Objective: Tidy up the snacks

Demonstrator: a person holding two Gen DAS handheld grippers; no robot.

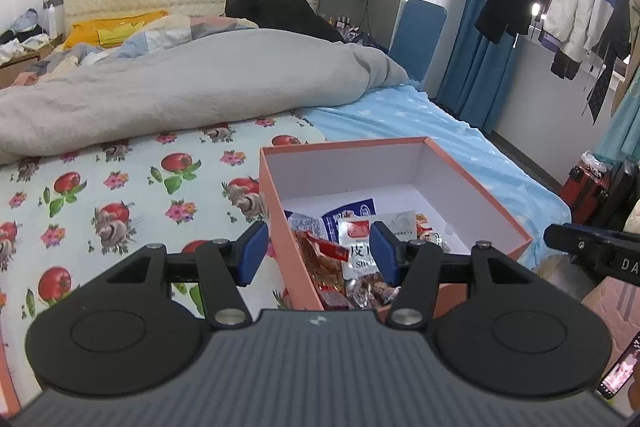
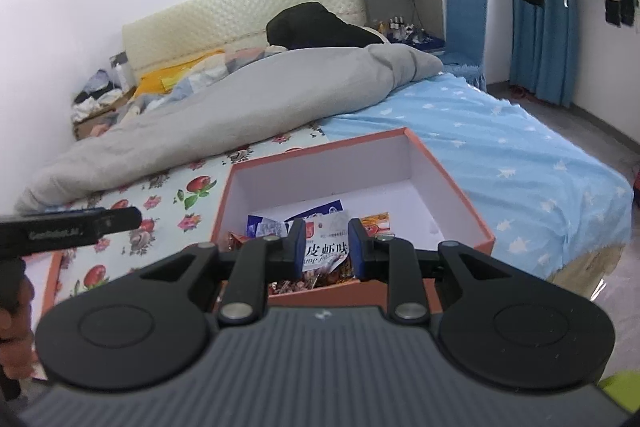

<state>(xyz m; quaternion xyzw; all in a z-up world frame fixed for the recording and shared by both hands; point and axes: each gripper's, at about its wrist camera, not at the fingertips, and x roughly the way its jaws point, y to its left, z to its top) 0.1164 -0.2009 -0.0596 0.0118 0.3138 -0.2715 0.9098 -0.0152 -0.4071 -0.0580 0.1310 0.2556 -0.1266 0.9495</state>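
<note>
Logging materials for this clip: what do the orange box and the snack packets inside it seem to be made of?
Orange box: probably rigid paperboard, matte salmon outside and plain white inside; the walls are thin, straight and sharp-cornered.
Snack packets: apparently thin plastic film, glossy; they are crinkled, printed, catch highlights, and some are clear enough to show the food inside. Foil lining cannot be ruled out.

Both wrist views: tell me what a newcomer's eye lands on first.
The orange box with white inner walls sits open on the bed, snack packets heaped at its near end. Behind it a grey duvet lies bunched across the fruit-print sheet. Both grippers, left and right, hover empty and open over the box's near edge.
</note>
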